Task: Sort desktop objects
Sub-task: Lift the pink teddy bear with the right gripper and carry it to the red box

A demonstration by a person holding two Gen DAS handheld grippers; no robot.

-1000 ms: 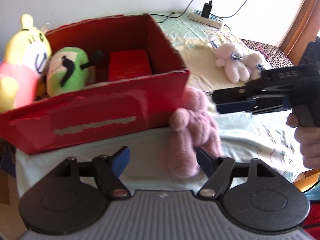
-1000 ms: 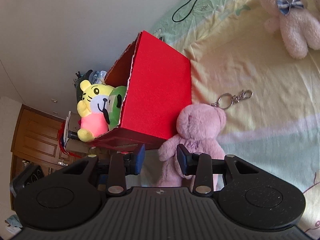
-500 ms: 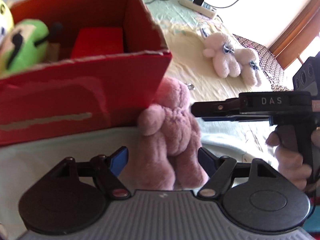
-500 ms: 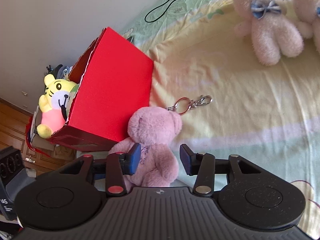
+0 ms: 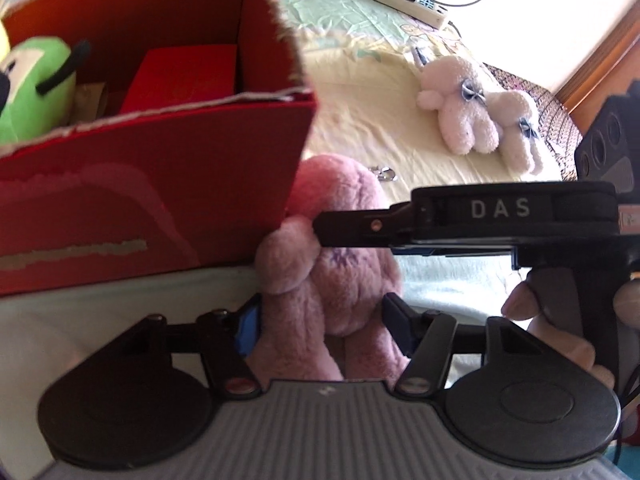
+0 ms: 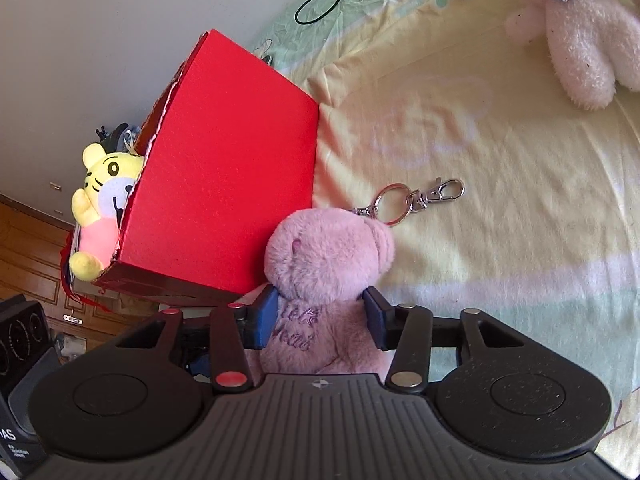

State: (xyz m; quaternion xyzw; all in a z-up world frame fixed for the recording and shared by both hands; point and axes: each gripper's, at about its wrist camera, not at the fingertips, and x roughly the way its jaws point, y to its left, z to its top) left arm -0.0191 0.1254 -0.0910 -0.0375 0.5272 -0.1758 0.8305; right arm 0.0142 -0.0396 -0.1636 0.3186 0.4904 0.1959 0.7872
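Observation:
A pink plush bear (image 5: pixel 336 264) (image 6: pixel 324 264) with a keyring (image 6: pixel 416 200) lies on the sheet beside the red cardboard box (image 5: pixel 160 176) (image 6: pixel 224 200). My left gripper (image 5: pixel 324 328) is open, its fingers on either side of the bear's legs. My right gripper (image 6: pixel 320 316) has its pads against both sides of the bear's torso; in the left wrist view it (image 5: pixel 320 232) comes in from the right across the bear. The box holds a green plush (image 5: pixel 32 88), a yellow tiger plush (image 6: pixel 100 208) and a small red box (image 5: pixel 180 76).
Two pale pink plush bears (image 5: pixel 472 116) (image 6: pixel 580 32) lie on the yellow sheet further off. A white power strip (image 5: pixel 408 0) with a charger and cable lies at the back by the wall. A wooden door frame (image 5: pixel 600 48) stands at the right.
Both grippers moved in on the pink bear. The right gripper's fingers went from open beside the bear to pressed against its torso. The left gripper's fingers now bracket its legs.

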